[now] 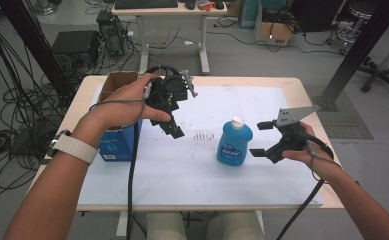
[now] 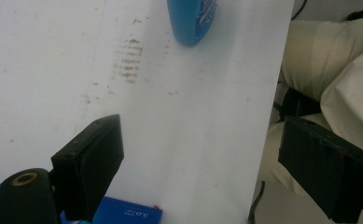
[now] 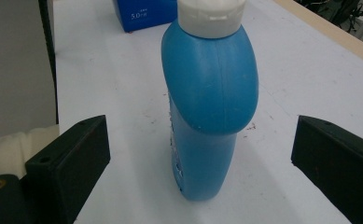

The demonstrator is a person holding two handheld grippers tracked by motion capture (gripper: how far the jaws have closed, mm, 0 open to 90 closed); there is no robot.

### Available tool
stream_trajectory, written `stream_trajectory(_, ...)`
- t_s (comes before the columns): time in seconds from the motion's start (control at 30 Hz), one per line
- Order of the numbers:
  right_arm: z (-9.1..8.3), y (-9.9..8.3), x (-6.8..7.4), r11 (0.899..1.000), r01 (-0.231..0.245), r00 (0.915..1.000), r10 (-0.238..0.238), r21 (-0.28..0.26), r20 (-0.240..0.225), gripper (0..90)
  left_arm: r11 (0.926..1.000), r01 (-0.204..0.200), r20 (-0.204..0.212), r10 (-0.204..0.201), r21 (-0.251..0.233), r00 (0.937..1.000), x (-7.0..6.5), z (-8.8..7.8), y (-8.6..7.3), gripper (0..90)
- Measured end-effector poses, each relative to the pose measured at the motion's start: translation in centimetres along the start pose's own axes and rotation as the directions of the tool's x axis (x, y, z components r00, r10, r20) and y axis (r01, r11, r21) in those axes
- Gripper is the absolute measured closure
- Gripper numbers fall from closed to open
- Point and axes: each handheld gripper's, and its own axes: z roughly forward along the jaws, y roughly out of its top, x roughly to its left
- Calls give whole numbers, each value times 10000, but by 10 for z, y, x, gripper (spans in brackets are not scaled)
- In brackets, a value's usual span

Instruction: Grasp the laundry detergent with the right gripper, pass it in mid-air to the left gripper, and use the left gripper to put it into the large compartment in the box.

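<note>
Nearby, blue box [image 1: 118, 141] left of bottle [image 1: 234, 143], seemingly unobstructed

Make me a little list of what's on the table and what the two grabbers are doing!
table: white sheet on top
bottle: blue, white cap, standing upright
box: blue, open top, at the left edge
right hand-held gripper: open, aimed at the bottle, not touching it
left hand-held gripper: open, holds nothing, raised beside the box
</note>
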Motion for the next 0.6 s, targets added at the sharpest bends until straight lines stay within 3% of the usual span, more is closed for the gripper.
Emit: stream_trajectory(0.6, -2, -5, -3, 9999, -77, 10000, 77, -148, -21, 49, 10000, 58, -19, -58, -17, 10000, 1, -1, 0, 143)
